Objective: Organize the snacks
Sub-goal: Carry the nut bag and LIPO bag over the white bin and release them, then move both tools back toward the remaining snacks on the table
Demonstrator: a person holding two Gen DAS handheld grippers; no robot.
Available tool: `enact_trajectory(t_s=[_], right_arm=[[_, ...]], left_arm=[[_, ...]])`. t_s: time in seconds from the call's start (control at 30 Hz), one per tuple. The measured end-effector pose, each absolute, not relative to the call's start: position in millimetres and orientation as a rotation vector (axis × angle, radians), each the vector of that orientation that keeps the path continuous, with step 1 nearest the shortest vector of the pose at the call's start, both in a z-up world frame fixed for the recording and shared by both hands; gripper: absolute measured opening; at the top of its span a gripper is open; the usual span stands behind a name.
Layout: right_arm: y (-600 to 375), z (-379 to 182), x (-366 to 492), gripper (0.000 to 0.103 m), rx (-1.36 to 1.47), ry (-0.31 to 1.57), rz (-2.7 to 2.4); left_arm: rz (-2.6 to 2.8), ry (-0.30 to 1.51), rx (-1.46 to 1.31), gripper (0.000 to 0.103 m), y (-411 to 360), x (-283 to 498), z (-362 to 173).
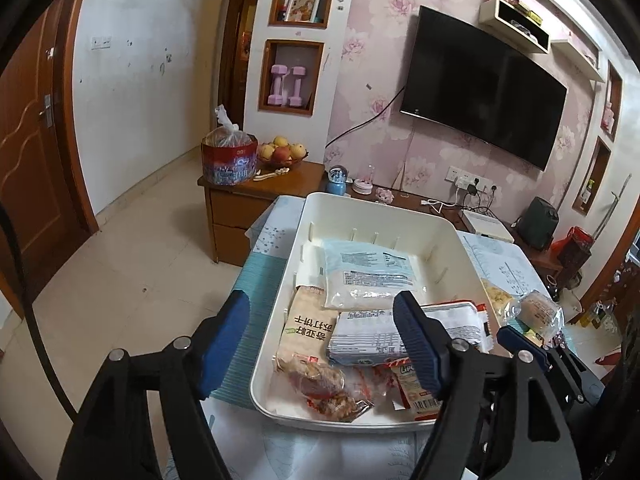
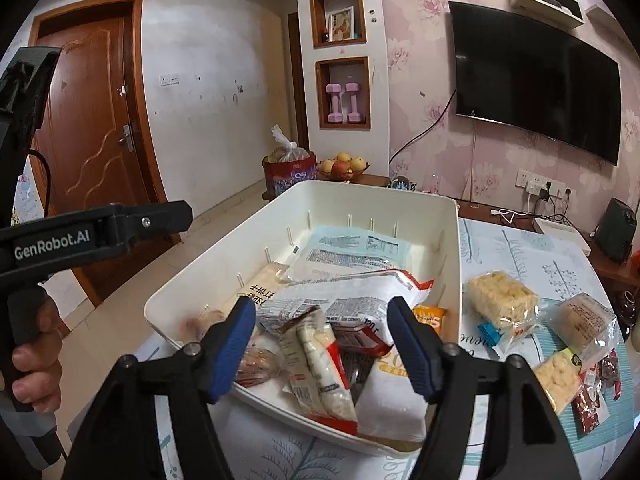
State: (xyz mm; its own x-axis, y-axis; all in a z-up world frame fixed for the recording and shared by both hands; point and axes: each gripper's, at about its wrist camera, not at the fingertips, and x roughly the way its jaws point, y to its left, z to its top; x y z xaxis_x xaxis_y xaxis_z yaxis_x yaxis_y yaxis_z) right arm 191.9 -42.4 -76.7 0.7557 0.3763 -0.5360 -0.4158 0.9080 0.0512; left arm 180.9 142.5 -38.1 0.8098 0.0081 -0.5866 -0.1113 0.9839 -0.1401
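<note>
Both the left gripper (image 1: pixel 324 344) and right gripper (image 2: pixel 322 350) are hanging released over the bin (image 1: pixel 460 240) of snacks (image 1: pixel 368 276), so fetching the loose packets (image 2: pixel 502 300) beside it looks next.

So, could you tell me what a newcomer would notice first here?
The white bin at table centre, heaped with snack packets. A few wrapped snacks lie loose on the tablecloth right of it. Behind, a black TV hangs on pink floral wallpaper, and both blue-padded grippers, left and right, stand open, empty.
</note>
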Motion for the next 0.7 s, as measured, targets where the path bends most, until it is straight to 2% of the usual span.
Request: enact_trajectory(t_s=[0.27, 0.7], right_arm=[[-56, -63, 180, 0.072, -0.048, 0.545, 0.421], [-120, -49, 144, 0.072, 0.005, 0.52, 0.311]], left_arm=[[0.029, 0.611, -0.134, 0.084, 121, 161, -22], [-0.08, 0.643, -0.128, 0.084, 69, 126, -5]])
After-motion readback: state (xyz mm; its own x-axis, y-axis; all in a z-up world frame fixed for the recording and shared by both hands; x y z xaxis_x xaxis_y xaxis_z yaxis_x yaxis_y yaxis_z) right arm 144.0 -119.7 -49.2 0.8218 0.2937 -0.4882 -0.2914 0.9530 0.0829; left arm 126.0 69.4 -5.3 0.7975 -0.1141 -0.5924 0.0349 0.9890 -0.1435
